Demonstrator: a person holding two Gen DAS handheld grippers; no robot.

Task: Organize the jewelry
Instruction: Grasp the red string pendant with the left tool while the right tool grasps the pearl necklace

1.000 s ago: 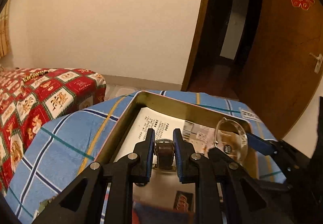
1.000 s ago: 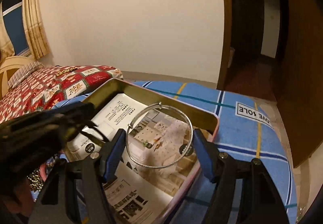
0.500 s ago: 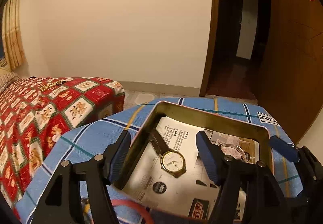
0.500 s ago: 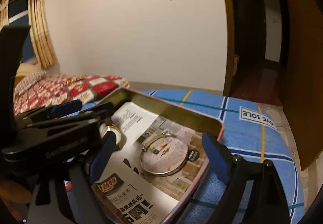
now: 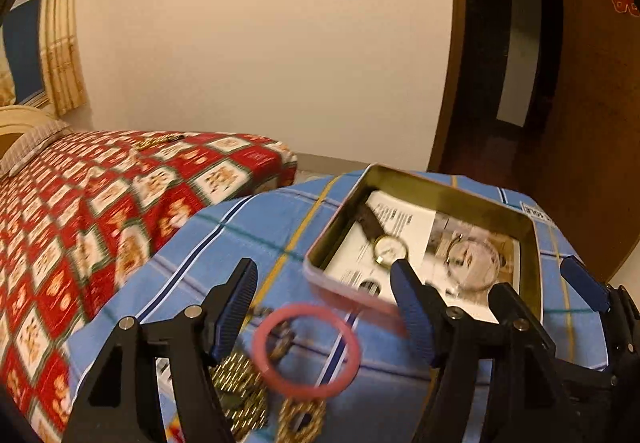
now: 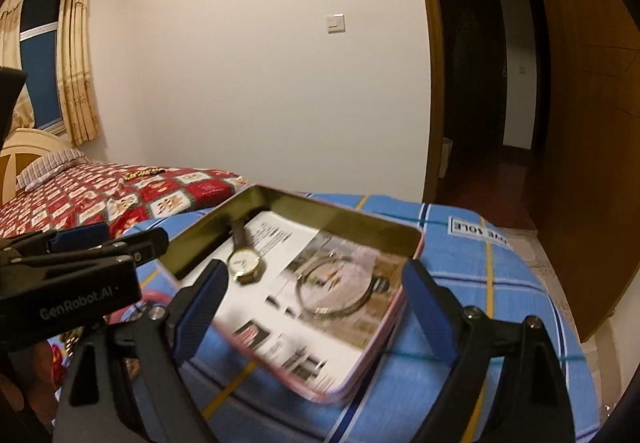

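A shallow gold tin (image 5: pixel 452 189) lined with printed paper sits on the blue plaid cloth. Inside lie a gold-faced watch (image 5: pixel 386 249) with a dark strap and a thin silver bangle (image 5: pixel 472 259). My left gripper (image 5: pixel 322 283) is open and holds nothing. It hovers left of the tin, above a pink bangle (image 5: pixel 306 351) and a heap of gold jewelry (image 5: pixel 240 395). In the right wrist view, my right gripper (image 6: pixel 315 275) is open and holds nothing. It hangs over the tin's near rim (image 6: pixel 340 217), apart from the watch (image 6: pixel 245 261) and the silver bangle (image 6: pixel 336 287).
A gold brooch (image 5: pixel 300 419) lies at the near edge of the cloth (image 5: pixel 224 243). A bed with a red patterned cover (image 5: pixel 100 195) stands to the left. A wooden door (image 6: pixel 592 163) and a dark doorway are on the right. The left gripper's body (image 6: pixel 80 283) crosses the right wrist view's left side.
Both grippers opened. The left let go of the watch and the right let go of the silver bangle, both now lying in the tin. Both drew back, and the left swung left over the pink bangle.
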